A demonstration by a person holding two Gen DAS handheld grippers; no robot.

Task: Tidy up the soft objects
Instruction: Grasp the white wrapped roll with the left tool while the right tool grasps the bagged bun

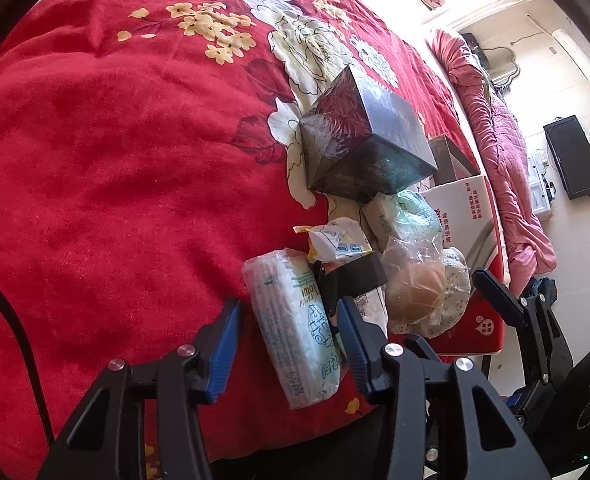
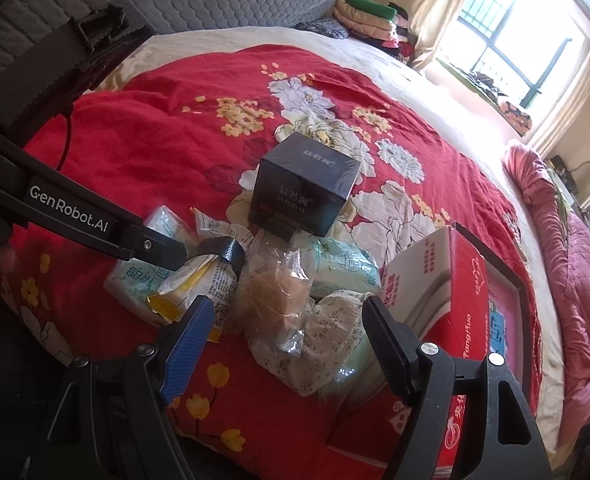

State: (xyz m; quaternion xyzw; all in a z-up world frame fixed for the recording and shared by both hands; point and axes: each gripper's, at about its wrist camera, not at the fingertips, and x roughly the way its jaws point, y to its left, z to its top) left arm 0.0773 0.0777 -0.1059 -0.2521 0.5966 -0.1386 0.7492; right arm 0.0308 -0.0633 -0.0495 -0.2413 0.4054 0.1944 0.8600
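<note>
A heap of soft packs lies on the red flowered bedspread [image 1: 115,160]. My left gripper [image 1: 291,340] is open around a white-green tissue pack [image 1: 295,328]; the right pad is at its side and a gap shows at the left pad. My right gripper [image 2: 287,348] stands wide open over a clear bag with a brown round thing [image 2: 279,288] and a floral cloth piece [image 2: 327,320], touching neither. A yellow-white sachet [image 2: 199,292], a black band [image 2: 223,252] and a second tissue pack [image 2: 343,268] lie between.
A black box [image 2: 307,192] stands behind the heap. A red-and-white carton [image 2: 455,300] sits open at the right by the bed's edge. A pink quilt [image 2: 567,260] lies beyond it, and a black cable [image 1: 11,312] crosses the spread at the left.
</note>
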